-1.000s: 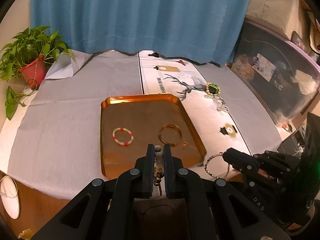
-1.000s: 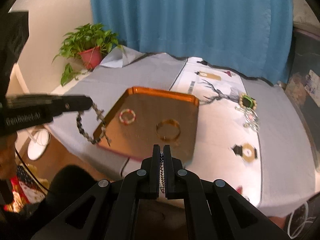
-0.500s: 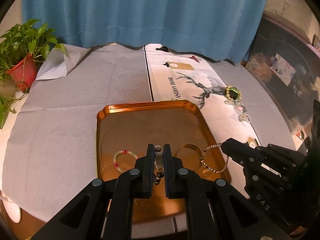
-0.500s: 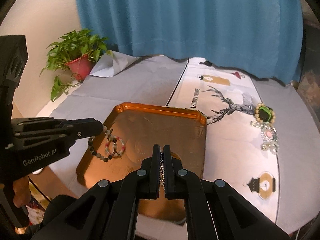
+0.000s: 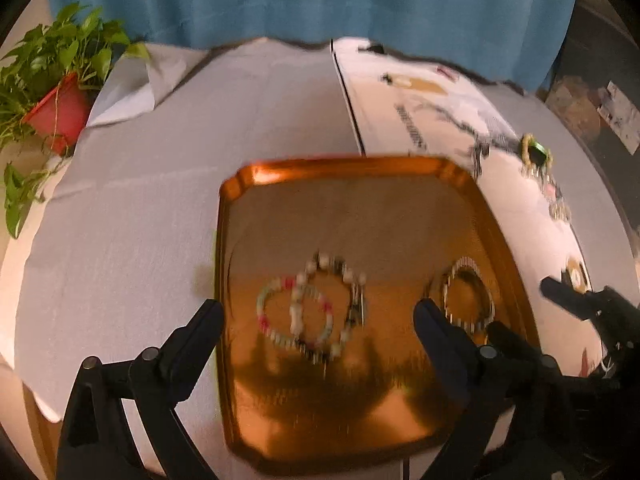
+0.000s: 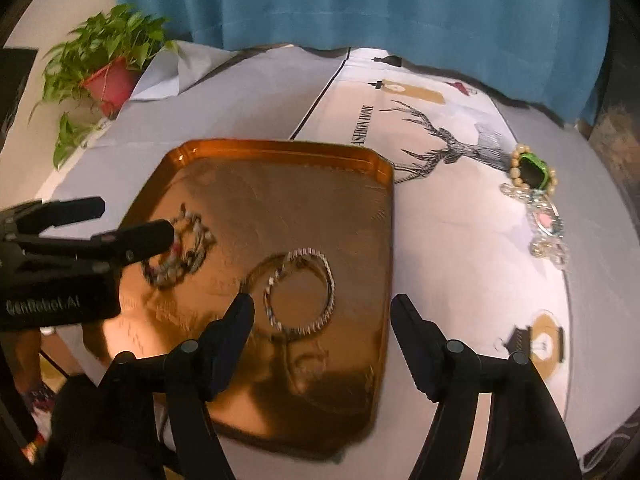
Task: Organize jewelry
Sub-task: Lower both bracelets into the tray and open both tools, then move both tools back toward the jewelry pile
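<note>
While both bracelets drop onto the copper tray, the job is to let go cleanly. The beaded bracelet lies across the pink-and-white bracelet already there. The silver chain bracelet lies partly over a gold bangle. The left gripper has its jaws spreading, nothing pinched, and the right gripper is opening too, its pads clear of the chain. I'd lift each straight up so no finger snags a loop. Off the tray, on the deer-print runner, wait a green-stoned pearl bracelet, a crystal piece and a gold pendant. A potted plant stands well apart
</note>
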`<state>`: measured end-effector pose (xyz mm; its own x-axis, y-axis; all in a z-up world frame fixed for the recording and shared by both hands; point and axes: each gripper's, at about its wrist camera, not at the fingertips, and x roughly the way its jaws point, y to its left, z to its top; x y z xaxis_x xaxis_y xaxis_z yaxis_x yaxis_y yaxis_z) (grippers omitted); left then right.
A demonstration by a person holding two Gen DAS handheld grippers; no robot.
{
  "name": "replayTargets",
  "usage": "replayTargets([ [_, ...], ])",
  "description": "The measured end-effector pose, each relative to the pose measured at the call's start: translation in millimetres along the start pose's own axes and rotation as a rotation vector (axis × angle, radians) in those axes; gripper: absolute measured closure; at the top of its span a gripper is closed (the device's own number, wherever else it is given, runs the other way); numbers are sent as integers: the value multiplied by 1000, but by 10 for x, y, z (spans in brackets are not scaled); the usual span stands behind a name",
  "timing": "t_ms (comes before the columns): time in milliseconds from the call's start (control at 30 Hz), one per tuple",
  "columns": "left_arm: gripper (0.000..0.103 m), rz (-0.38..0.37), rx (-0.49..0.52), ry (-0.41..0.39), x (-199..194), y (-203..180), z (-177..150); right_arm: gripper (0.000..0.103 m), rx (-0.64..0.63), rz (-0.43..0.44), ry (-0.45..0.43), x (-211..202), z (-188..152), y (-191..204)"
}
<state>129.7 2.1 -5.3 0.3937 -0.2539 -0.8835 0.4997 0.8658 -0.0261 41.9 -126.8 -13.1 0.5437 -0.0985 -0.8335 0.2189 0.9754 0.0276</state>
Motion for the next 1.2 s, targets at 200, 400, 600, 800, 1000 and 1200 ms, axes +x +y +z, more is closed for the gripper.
replayTargets([
  [200,9,-51,-40,10,-591,-45,-301,32,55,-9,-17,-541,-321,-70],
  [400,9,-102,-82,-52,-1600,-126,-506,32,86,-20,-94,-1320,-580,-80],
  [600,6,-66,-93,-100,-2442,-126,-683,31,122,-2,-163,-2040,-823,-96],
  [800,6,-60,-51,-153,-3155,-255,-883,29,114,-13,-224,-2543,-1046,-48],
  [1000,6,-148,-9,-185,-3690,-472,-967,29,105,-20,-237,-2751,-1134,-46],
  [1200,2,-170,46,-299,-4061,-604,-927,29,149,-34,-244,-2858,-1171,-212],
])
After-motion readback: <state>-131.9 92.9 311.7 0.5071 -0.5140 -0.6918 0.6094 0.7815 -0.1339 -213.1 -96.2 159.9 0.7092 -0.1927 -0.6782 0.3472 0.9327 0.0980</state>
